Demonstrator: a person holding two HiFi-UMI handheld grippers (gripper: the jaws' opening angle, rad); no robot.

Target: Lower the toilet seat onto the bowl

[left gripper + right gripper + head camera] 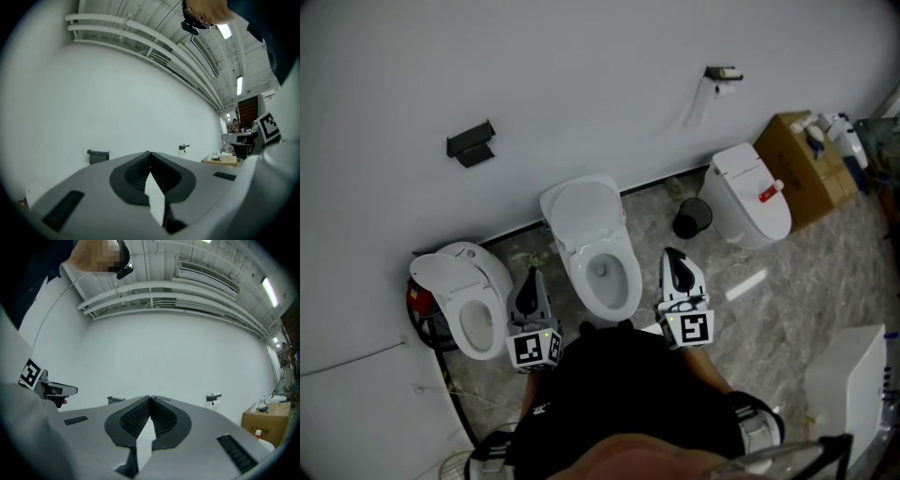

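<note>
In the head view the middle white toilet (593, 246) stands against the wall, its bowl (609, 274) uncovered. The raised lid (581, 208) leans back toward the wall, and I cannot tell the seat apart from it. My left gripper (532, 275) hangs left of the bowl and my right gripper (671, 255) right of it. Neither touches the toilet. Both point at the wall. In the left gripper view the left gripper (149, 153) has its pads together with nothing between them. The right gripper (150, 398) looks the same in its own view. Neither gripper view shows the toilet.
A second toilet (471, 302) with its lid up stands at the left, and a third (752, 192) with its lid down at the right. A black bin (692, 217) sits between the middle and right ones. A cardboard box (806, 169) with bottles stands far right.
</note>
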